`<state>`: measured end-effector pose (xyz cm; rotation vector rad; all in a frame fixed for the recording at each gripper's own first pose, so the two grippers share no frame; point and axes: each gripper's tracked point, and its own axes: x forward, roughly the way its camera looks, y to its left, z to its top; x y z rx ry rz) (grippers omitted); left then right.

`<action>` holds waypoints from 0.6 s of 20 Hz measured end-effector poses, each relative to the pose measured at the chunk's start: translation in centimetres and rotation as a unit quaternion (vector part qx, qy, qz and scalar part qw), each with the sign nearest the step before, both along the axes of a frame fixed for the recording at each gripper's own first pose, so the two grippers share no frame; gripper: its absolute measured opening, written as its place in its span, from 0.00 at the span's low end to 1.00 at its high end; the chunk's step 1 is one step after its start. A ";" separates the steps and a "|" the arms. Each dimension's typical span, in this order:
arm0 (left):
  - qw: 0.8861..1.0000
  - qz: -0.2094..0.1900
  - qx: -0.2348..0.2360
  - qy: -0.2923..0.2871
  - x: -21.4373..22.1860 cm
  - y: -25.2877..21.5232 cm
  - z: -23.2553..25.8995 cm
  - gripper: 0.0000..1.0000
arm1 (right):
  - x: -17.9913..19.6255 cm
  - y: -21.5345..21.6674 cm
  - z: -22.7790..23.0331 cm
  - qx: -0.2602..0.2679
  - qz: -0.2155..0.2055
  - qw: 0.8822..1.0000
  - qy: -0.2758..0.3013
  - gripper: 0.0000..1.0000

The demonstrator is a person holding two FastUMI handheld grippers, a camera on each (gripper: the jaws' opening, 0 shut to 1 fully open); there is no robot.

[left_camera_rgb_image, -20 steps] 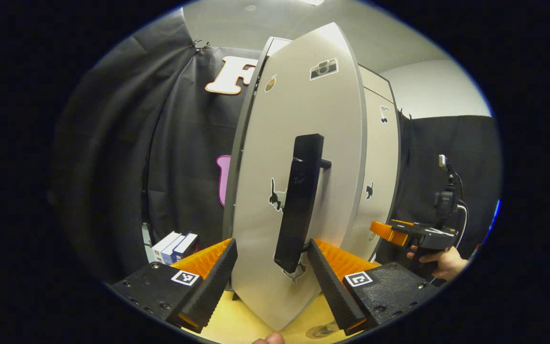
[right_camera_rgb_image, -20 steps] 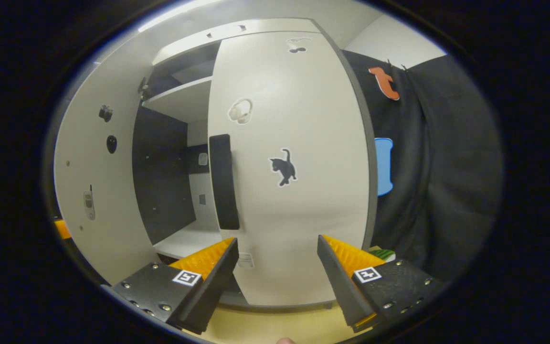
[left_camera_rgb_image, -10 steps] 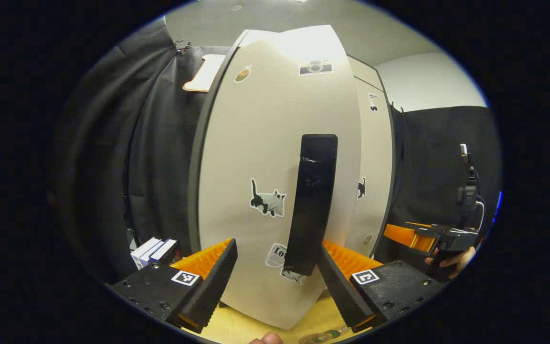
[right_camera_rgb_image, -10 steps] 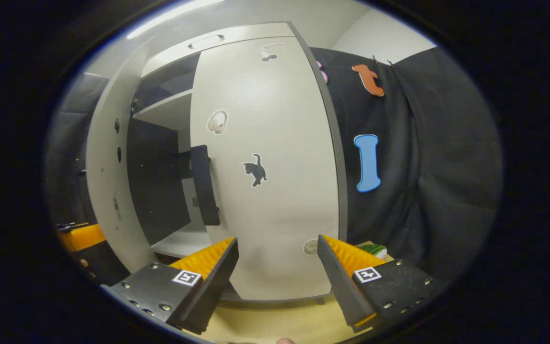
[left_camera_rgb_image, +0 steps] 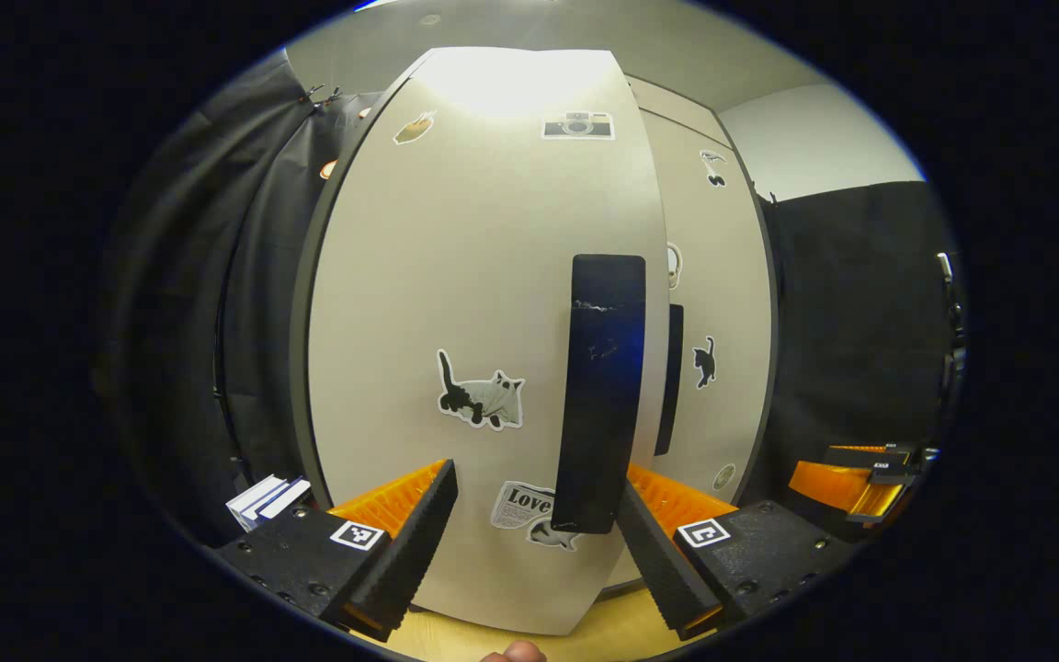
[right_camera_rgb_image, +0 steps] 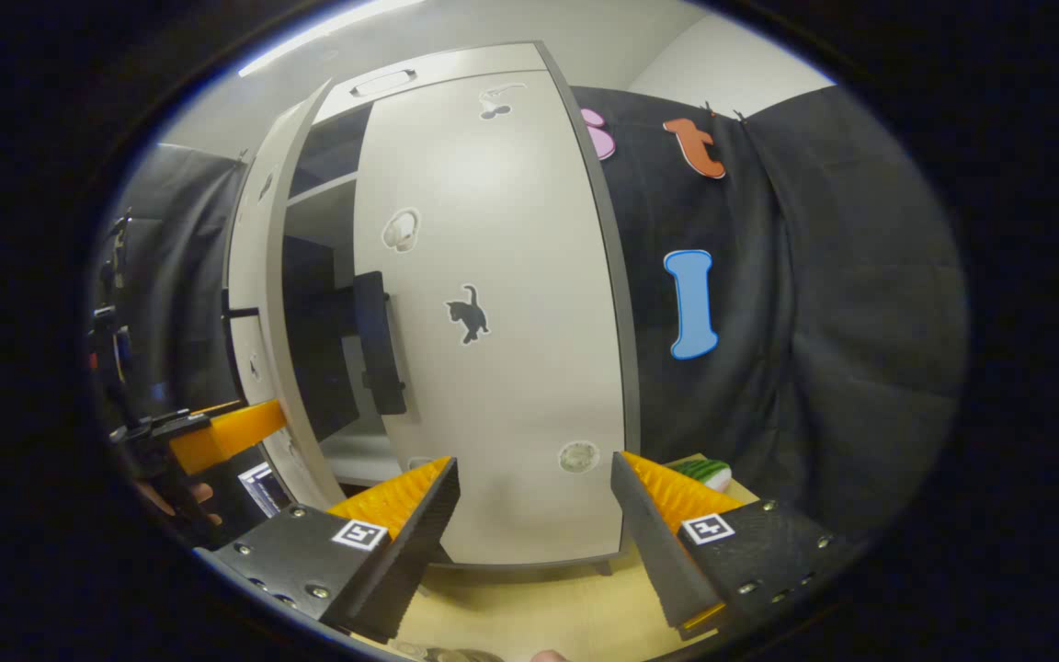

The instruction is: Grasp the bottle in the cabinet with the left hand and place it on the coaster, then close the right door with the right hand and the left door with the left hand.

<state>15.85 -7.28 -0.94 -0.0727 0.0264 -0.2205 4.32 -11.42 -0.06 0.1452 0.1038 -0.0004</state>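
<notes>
Left door (left_camera_rgb_image: pixel 456 303) of the cabinet, seen from the right gripper view, stands a little ajar beside the shut right door (right_camera_rgb_image: pixel 502 349). The left hand-held gripper (left_camera_rgb_image: pixel 534 529) is spread open, empty, right up against the door's black handle (left_camera_rgb_image: pixel 603 386) (whether a finger touches it I cannot tell). The right hand-held gripper (right_camera_rgb_image: pixel 534 524) hangs open and empty before the right door, above the counter (right_camera_rgb_image: pixel 529 607).

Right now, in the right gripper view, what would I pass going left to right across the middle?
Other tongs → open left door → dark cabinet gap → black handle → kitten sticker → blue letter-shaped cutout on the black cloth.
</notes>
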 end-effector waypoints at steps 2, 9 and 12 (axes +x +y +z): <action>1.000 0.003 -0.002 0.002 1.1 -0.5 -0.1 1.00 | -0.3 -0.1 -0.4 0.007 0.001 1.000 0.006 0.97; 0.999 0.036 0.008 0.000 3.5 -1.2 -0.3 1.00 | -0.9 -0.6 -0.5 0.023 -0.001 1.000 0.006 1.00; 0.998 0.061 0.022 -0.004 3.6 -1.5 -0.4 1.00 | -1.1 -0.5 -0.2 0.030 0.001 1.000 0.005 1.00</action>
